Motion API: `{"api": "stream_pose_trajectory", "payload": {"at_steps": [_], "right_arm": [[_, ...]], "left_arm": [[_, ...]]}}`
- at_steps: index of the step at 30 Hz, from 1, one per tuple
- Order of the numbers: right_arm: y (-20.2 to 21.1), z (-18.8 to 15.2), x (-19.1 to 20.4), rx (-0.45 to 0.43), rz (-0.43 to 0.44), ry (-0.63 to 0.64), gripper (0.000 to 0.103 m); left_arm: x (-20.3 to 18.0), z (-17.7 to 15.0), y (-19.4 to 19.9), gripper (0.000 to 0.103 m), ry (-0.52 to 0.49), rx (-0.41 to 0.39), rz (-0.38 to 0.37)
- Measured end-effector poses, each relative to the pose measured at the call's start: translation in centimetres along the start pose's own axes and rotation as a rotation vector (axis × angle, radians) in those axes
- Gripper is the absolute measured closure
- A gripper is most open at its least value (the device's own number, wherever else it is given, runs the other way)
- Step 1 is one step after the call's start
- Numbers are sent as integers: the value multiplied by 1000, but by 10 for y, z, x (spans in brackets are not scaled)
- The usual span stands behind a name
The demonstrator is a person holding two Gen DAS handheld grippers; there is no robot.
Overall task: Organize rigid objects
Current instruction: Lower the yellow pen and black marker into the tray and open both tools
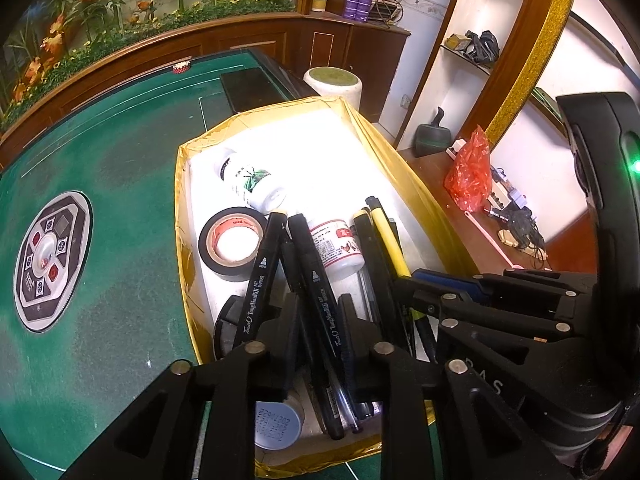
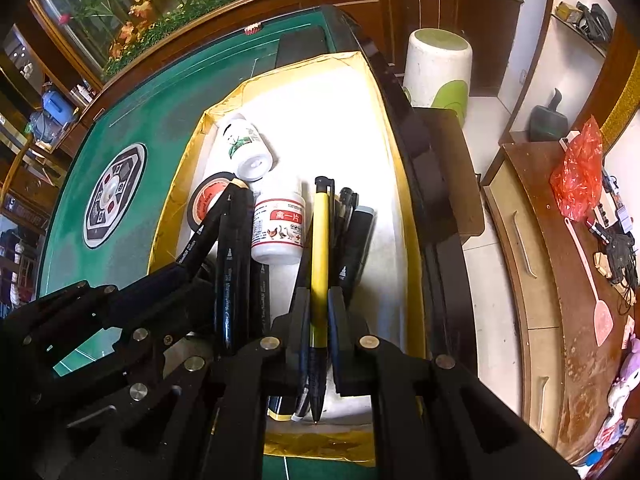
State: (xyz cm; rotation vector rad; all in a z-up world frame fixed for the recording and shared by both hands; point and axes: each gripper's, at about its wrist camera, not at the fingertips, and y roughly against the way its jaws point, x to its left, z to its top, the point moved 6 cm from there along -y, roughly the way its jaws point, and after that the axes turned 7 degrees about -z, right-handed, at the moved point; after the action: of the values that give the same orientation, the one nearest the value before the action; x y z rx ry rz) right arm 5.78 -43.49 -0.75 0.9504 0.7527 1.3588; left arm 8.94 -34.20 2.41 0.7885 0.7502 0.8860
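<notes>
- A domestic room with dark wood panelling and a planted border behind; a green-felt bench [image 1: 120, 200] carries a shallow box [image 2: 404, 184] with a gold rim and white floor, set just ahead of both tools.
- Already lying in the box: a white bottle with a green leaf label [image 2: 246, 148] at the far end, a roll of black tape [image 1: 232, 246] to the left of the left hand-held gripper [image 1: 318, 312], a white bottle with a red label [image 2: 280, 226] in the middle, and another bottle lying under the left tool with its blue base [image 1: 277, 424] facing the camera.
- The left hand-held gripper stands over a bundle of black markers [image 1: 256, 276]; its jaws sit slightly apart around one marker [image 1: 316, 280], and whether the pads press on it I cannot tell.
- The right hand-held gripper [image 2: 319, 312] is closed tight on a yellow pen [image 2: 320, 248], which runs straight ahead between its jaws, tip toward the camera, just right of the red-labelled bottle.
- More dark pens [image 2: 352, 232] lie just right of the yellow one.
- Judgement: well along. Everything seen sits inside the box and the felt around it shows nothing loose.
- Likely left: setting down the yellow pen and lining up the markers, which cross each other at angles.
</notes>
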Motion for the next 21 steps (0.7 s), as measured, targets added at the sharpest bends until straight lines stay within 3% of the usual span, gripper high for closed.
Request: {"api": "stream_pose_trajectory", "payload": {"at_steps": [10, 14, 21], "right_arm": [[5, 2, -7, -14, 3, -26, 94], [16, 6, -9, -49, -4, -28, 94], [34, 9, -9, -106, -21, -35, 77]], "left_arm": [[0, 2, 2, 61, -2, -11, 12], [-1, 5, 14, 48, -32, -53, 38], [3, 9, 34, 34, -82, -130, 98]]}}
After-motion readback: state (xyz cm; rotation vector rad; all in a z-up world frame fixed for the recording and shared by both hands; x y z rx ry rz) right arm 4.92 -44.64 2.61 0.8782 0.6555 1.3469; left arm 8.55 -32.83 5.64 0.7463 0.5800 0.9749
